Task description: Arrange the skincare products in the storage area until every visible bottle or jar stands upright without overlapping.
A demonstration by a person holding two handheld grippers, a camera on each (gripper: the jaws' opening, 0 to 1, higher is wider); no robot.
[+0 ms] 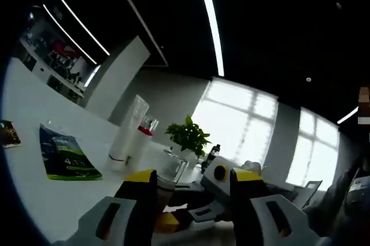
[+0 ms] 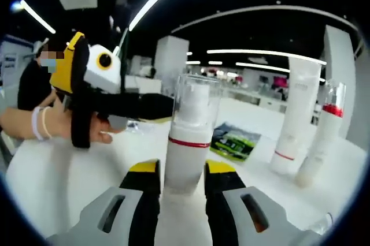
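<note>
Right claw grips a white pump bottle with clear cap and red band, upright between its yellow-tipped jaws, base on the white worktop. Far right stand a tall white tube and a slimmer red-banded bottle, apart, both upright. A green packet lies flat behind the bottle. Left claw is spread wide, holding nothing, near the worktop edge; the green packet lies to its left.

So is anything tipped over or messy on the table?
Nothing stands out. The pump bottle between the right gripper jaws stands upright, and so do the white tube and red-banded bottle beside it. The green packet just lies flat.
</note>
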